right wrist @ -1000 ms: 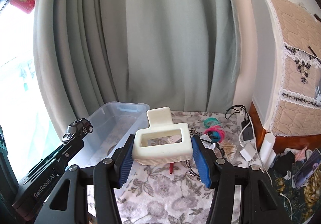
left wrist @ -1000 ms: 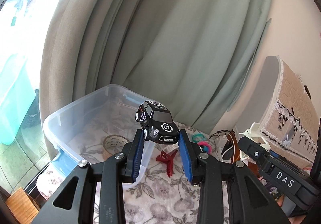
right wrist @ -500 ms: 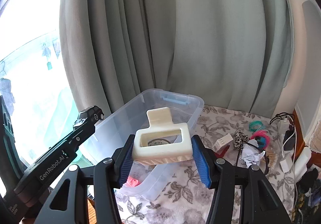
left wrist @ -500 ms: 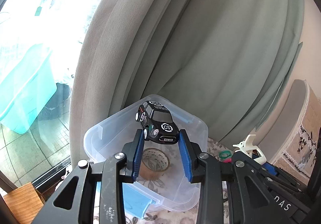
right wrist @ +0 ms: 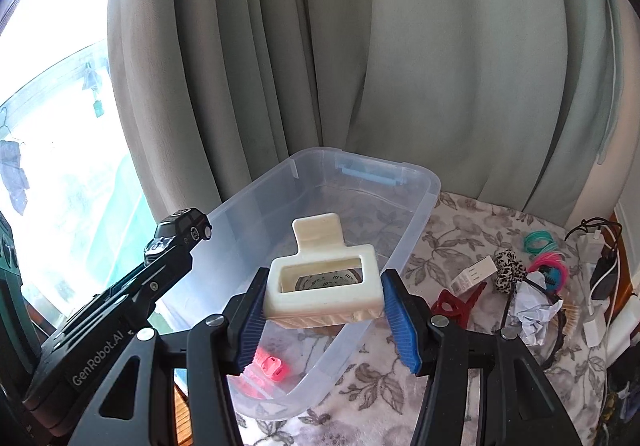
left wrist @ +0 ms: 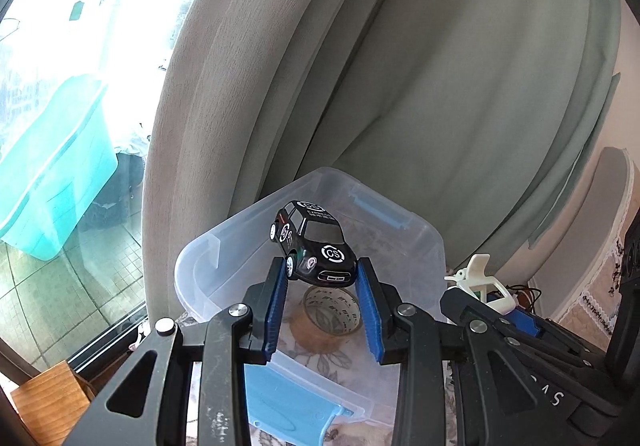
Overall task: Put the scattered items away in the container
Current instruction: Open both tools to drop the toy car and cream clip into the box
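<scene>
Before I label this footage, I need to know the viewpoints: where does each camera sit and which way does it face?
Left wrist: on the left gripper, looking forward and down along its fingers, shut on a black toy car over the clear bin; the right gripper shows at right.
Right wrist: on the right gripper, facing down into the bin, shut on a cream holder; the left gripper shows at left.
Shared: bin, tape roll, curtain, both held items.

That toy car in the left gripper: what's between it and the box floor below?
Only air, then a tape roll on the clear bin's floor, per the left wrist view.
</scene>
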Available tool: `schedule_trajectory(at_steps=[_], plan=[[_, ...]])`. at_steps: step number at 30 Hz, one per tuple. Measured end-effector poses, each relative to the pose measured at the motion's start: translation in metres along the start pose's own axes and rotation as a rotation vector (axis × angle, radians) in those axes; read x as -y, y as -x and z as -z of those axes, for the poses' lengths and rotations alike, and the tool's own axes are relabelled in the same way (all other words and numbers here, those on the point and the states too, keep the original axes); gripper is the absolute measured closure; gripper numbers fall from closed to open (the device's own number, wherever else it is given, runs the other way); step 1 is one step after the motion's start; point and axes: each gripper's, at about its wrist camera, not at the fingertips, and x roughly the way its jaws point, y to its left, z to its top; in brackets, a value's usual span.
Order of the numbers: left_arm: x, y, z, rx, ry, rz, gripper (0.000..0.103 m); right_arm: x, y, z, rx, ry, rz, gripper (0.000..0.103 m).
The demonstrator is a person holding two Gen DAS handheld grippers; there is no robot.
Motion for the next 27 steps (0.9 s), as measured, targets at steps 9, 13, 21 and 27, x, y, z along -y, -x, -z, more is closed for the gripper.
schedule_trajectory(at_steps=[9,13,21,27], plan=[[-0.008,-0.02,-0.004,-0.036,0.002,-0.013,0.067,-0.002,-0.021,0.002,-0.036,0.013,-0.024,0.045],[-0.013,-0.029,-0.005,-0.053,0.014,-0.018,0.067,0.0,-0.029,0.006,-0.055,0.009,-0.028,0.044],[-0.014,-0.038,-0.007,-0.061,0.007,-0.034,0.067,0.001,-0.034,0.004,-0.051,0.019,-0.035,0.044],[-0.015,-0.039,-0.005,-0.058,0.005,-0.038,0.067,0.001,-0.037,0.003,-0.048,0.024,-0.038,0.044]])
